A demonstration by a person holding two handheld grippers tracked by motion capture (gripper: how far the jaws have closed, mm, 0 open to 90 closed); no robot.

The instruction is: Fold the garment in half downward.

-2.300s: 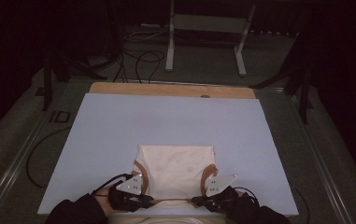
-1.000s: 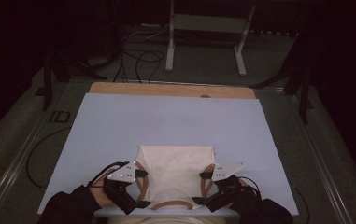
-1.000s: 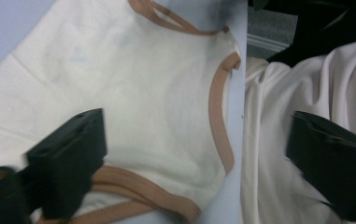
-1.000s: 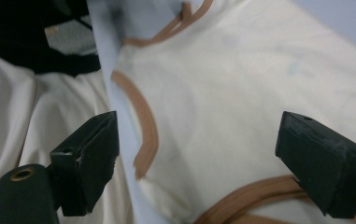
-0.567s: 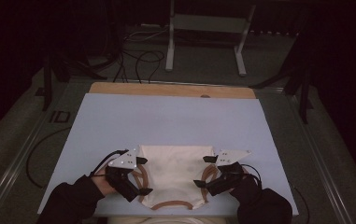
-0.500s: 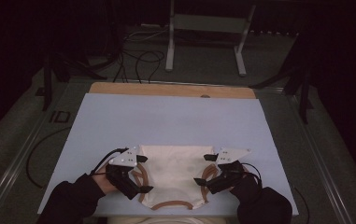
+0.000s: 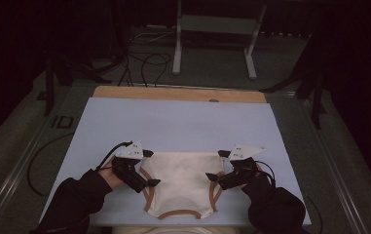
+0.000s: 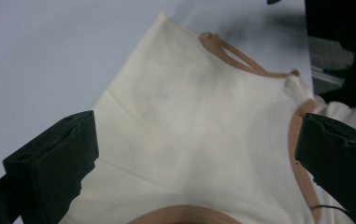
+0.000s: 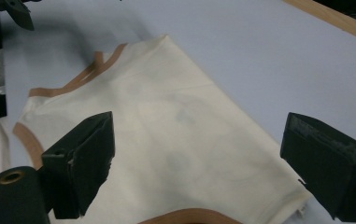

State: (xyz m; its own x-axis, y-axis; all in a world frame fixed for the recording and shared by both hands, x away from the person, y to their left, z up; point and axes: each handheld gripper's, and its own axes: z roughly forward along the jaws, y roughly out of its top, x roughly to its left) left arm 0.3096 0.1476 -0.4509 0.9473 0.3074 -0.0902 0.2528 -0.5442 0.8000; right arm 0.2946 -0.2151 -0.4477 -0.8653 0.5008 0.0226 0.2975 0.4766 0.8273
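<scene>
Fabric lies folded near the worktop's near edge: a cream garment (image 7: 182,183) with tan trim, its fold line facing the far edge. Both the left gripper (image 7: 144,168) and right gripper (image 7: 218,165) have lifted off its sides since a moment ago, fingers spread wide and empty. That fold looks finished; another may follow.

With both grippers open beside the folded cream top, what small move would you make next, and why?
Probably lower both and close on the side edges. The left gripper and right gripper flank the cream top with jaws wide apart and holding nothing, while the brown-trimmed armholes lie right at their tips on the blue mat.
</scene>
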